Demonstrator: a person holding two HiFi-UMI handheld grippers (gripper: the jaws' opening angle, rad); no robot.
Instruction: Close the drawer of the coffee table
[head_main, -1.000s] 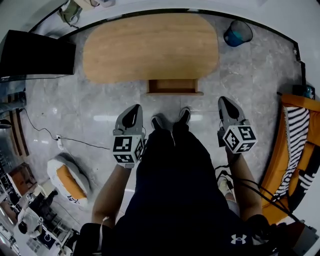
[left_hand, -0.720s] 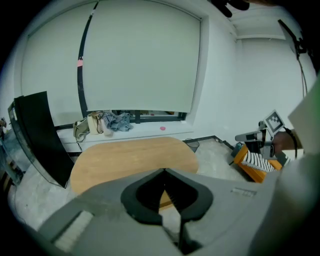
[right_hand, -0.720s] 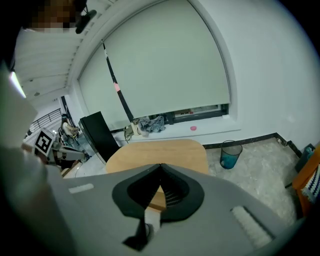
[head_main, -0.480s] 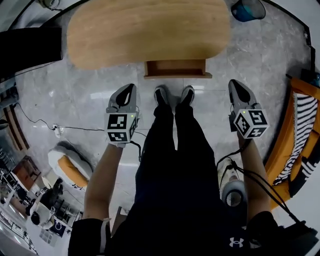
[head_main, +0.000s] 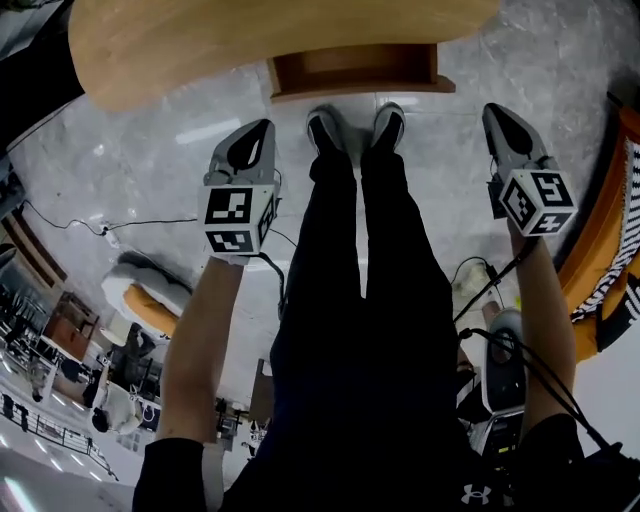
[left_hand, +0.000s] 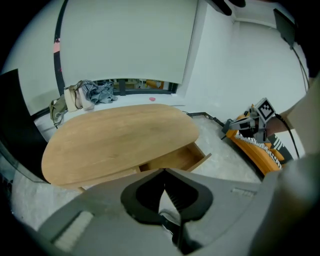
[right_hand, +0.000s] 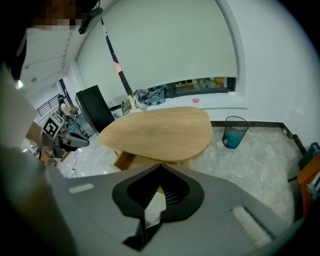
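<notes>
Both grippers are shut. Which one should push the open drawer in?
Left, probably: the left gripper is nearer the drawer and points at it; the right gripper aims beside it.

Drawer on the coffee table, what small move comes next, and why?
Probably bring the left gripper forward onto the drawer front: the drawer stands pulled out from the coffee table, and that gripper, jaws shut, hangs just short of it.
</notes>
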